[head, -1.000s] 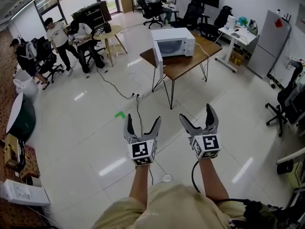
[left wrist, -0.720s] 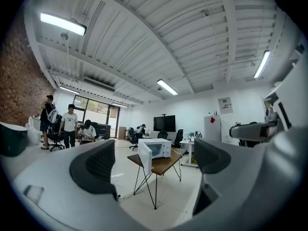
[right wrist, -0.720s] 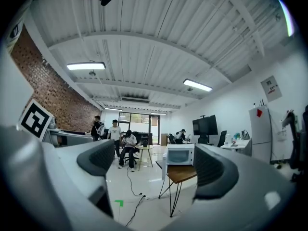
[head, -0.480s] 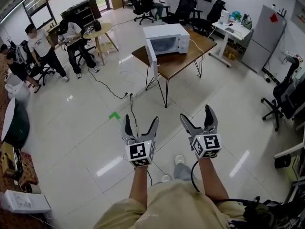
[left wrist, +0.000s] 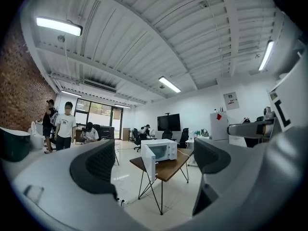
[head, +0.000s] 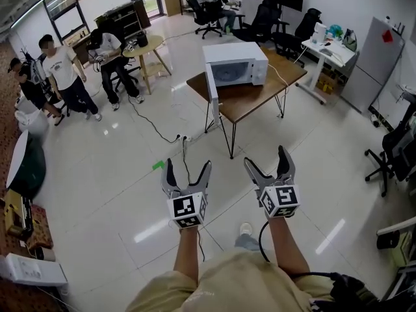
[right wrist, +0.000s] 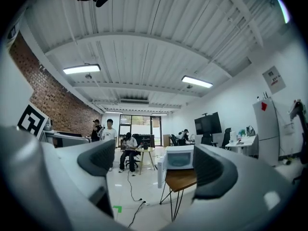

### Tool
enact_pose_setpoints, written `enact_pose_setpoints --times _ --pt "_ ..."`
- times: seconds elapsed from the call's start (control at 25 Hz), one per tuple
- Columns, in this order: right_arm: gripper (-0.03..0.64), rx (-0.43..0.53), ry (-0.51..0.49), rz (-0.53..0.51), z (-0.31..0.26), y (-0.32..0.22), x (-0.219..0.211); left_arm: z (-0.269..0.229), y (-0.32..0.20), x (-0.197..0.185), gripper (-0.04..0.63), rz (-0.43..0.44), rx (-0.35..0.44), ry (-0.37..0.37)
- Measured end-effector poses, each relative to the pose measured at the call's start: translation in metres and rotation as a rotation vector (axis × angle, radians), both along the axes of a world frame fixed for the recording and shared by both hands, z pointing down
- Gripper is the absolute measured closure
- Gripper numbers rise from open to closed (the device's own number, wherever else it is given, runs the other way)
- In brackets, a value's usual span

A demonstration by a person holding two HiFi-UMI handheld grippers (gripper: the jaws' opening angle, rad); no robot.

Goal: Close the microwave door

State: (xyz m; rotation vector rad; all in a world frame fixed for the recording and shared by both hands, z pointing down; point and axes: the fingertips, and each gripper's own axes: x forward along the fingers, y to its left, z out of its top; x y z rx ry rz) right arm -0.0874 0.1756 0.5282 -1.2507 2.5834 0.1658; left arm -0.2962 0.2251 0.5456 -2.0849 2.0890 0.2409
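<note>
Wooden table [head: 252,100], glossy floor [head: 110,174], smooth microwave [head: 235,64]

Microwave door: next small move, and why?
Probably walk forward toward the table. The microwave sits on it well beyond both grippers, and its door stands swung open at the left front. The left gripper and right gripper are open and empty over the floor, so nothing is within reach to push yet.

microwave [head: 237,62] on table [head: 260,96] (door [head: 212,91] at its left front), people [head: 64,70], apparently around another table [head: 151,47], further left
</note>
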Motion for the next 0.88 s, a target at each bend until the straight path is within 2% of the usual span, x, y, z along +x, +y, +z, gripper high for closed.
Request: enact_pose_setpoints --times 0.36,0.6,0.88 --pt "0.124 0.023 -0.033 0.009 -0.017 -0.112 0.068 -0.023 -0.113 0.078 0.084 0.019 0.021 -0.050" --pt "0.137 0.008 -0.027 -0.015 -0.015 -0.158 0.105 -0.026 -0.157 0.123 0.095 0.021 0.013 -0.091" --pt "0.149 -0.011 -0.037 -0.028 0.000 -0.190 0.112 -0.016 -0.201 0.134 0.107 0.039 -0.023 -0.084"
